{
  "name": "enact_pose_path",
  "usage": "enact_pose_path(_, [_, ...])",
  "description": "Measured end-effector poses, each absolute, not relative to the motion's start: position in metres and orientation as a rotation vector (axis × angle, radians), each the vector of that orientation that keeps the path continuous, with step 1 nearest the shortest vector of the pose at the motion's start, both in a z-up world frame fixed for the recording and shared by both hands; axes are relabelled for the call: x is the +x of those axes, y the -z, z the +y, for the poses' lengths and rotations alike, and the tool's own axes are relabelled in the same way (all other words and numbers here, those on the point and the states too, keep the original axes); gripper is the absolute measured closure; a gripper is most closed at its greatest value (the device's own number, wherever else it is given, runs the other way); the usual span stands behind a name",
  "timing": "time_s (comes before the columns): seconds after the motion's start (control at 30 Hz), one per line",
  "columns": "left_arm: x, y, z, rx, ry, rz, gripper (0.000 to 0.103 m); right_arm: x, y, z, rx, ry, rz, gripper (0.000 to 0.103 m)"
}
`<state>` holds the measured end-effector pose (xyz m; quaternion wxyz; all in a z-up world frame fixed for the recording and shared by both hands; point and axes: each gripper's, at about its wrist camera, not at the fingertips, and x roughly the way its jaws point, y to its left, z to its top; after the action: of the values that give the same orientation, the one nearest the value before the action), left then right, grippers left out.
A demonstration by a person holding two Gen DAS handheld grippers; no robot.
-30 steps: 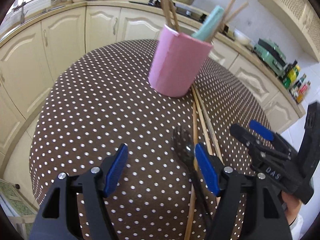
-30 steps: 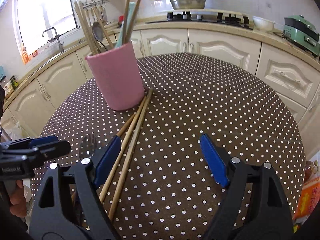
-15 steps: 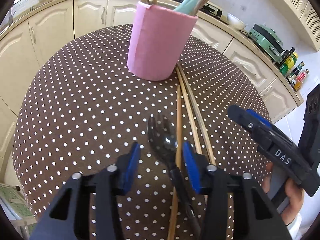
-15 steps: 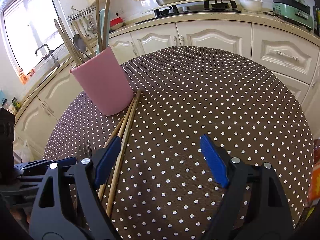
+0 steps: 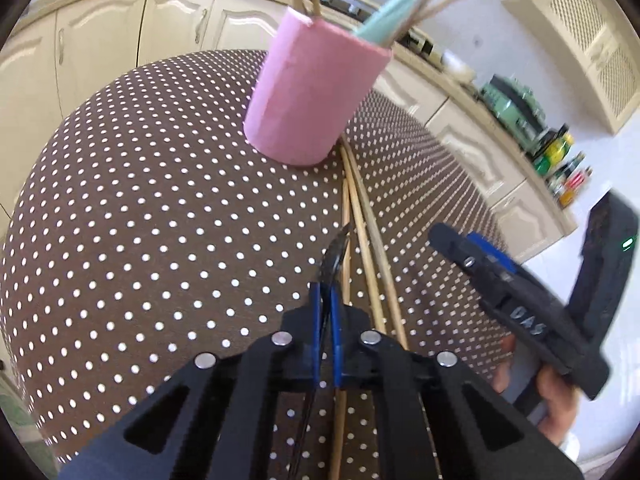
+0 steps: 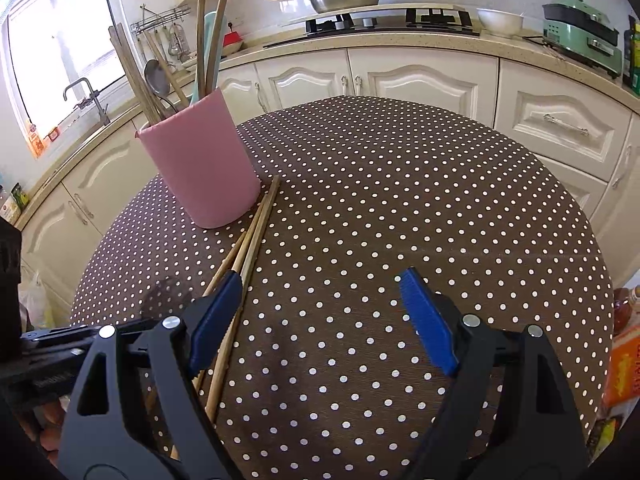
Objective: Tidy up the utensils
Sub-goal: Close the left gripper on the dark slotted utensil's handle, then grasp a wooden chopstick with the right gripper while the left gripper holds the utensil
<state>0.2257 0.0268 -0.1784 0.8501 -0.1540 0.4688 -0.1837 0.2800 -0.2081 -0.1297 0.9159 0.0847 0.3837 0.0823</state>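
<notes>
In the left wrist view the left gripper (image 5: 326,312) sits at the lower centre of the frame with its blue pads drawn together on the neck of a black fork (image 5: 334,258), whose dark head sticks up and forward just above the pads. The fork's handle runs back under the gripper towards the bottom edge. It looks like thin plastic or coated metal, so I judge it light and stiff but smooth, likely to swivel in a narrow pinch (a hold close behind the head leaves the long handle free to swing down). A hold nearer the middle of the handle would balance better.

Just right of the fork lie the loose chopsticks (image 5: 362,216), running from the bottom of the frame up to the foot of the pink holder (image 5: 316,92), which stands in the upper centre on the dotted tablecloth (image 5: 140,200). They seem to be bare wood or bamboo: light, rigid, round enough to roll, and best pinched together across their middle. The holder already carries more sticks and a pale green handle (image 5: 386,10), and I cannot tell how firmly it stands.

In the right wrist view the right gripper (image 6: 320,308) fills the bottom of the frame, its jaws wide apart with nothing between them, the left pad just over the chopsticks (image 6: 248,248)
</notes>
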Motion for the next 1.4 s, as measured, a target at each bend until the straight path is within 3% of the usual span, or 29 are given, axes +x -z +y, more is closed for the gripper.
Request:
enact_pose_path(0.3, [0.221, 0.163, 0.08, -0.351, 0.252, 0.94, 0.098, 0.297, 0.132, -0.181, 0.075, -0.261, 0.897, 0.023])
enact_pose_path(0.47, [0.234, 0.174, 0.092, -0.331, 0.221, 0.995, 0.098, 0.328, 0.135, -0.178, 0.116, -0.303, 1.019, 0.06])
enact_pose_path(0.57, [0.248, 0.177, 0.095, -0.289, 0.205, 1.032, 0.098, 0.347, 0.137, -0.179, 0.13, -0.317, 1.082, 0.068])
enact_pose_path(0.87, [0.278, 0.177, 0.08, -0.193, 0.194, 1.089, 0.093, 0.377, 0.131, -0.148, -0.055, -0.319, 1.193, 0.069])
enact_pose_path(1.03, [0.293, 0.177, 0.068, -0.158, 0.204, 1.111, 0.092, 0.384, 0.131, -0.112, -0.295, -0.304, 1.249, 0.07])
enact_pose_path(1.27, [0.302, 0.177, 0.061, -0.214, 0.229, 1.094, 0.098, 0.394, 0.128, -0.123, -0.223, -0.335, 1.25, 0.095])
enact_pose_path(1.4, [0.289, 0.169, 0.072, -0.257, 0.217, 1.037, 0.098, 0.389, 0.124, -0.15, -0.101, -0.391, 1.214, 0.097])
